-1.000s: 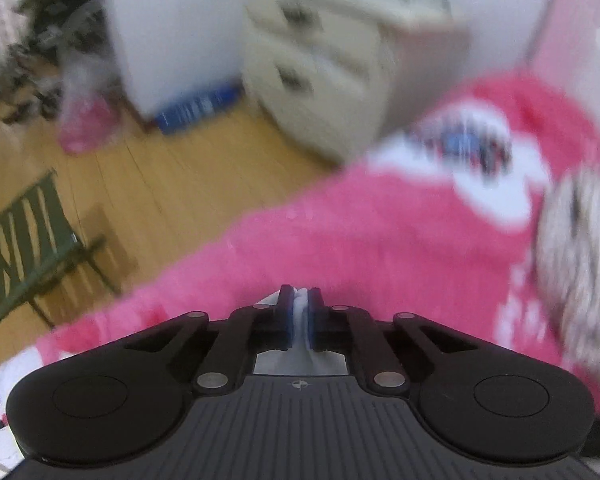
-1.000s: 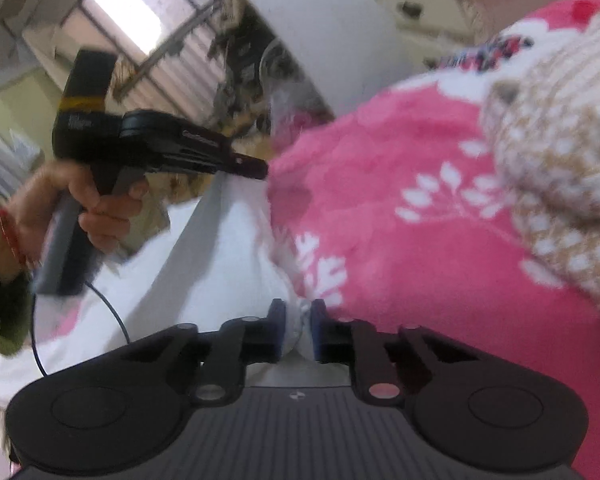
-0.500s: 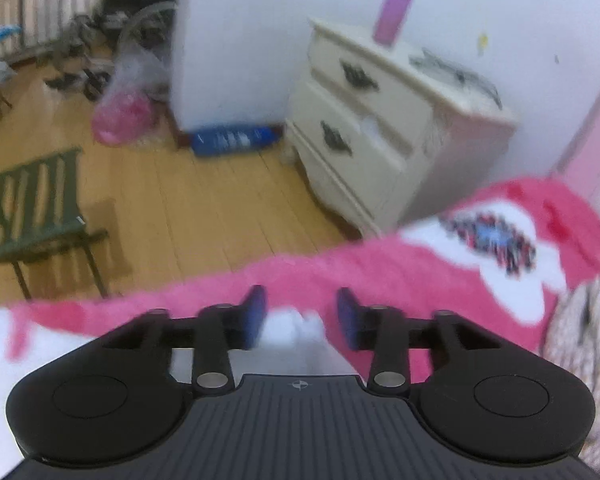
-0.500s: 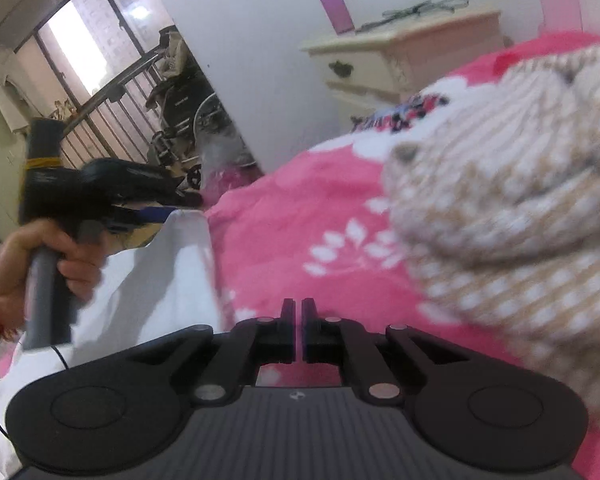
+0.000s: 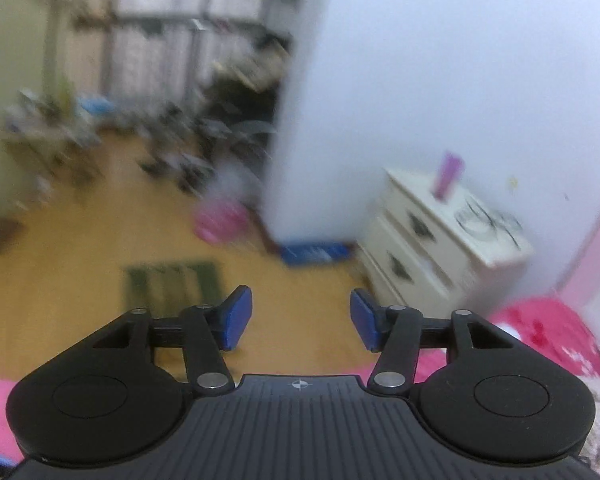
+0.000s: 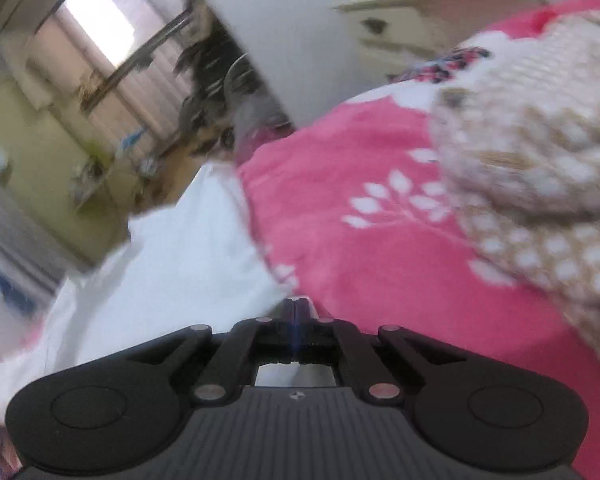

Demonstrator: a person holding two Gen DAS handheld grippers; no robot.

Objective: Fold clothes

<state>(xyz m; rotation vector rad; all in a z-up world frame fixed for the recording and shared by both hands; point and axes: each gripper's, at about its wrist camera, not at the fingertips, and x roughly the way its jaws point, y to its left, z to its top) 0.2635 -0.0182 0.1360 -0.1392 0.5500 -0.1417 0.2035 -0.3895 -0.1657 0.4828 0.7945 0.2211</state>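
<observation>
Folding looks partway at best: the white garment (image 6: pixel 180 264) lies rumpled on the pink bedspread (image 6: pixel 360 248), left gripper (image 5: pixel 301 318) gapes wide and empty toward the floor, right gripper (image 6: pixel 296 309) is pinched together at the cloth's edge, can't tell if it's gripping any.

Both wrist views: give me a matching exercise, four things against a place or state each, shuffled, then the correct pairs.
Things:
1. left gripper
2. right gripper
3. white garment
4. purple cup

Places or states:
A. stands on the cream dresser
B. jaws spread wide, nothing between them
C. lies on the pink blanket, left of the right gripper
D. fingers pressed together

Pairs: 1-B, 2-D, 3-C, 4-A
</observation>
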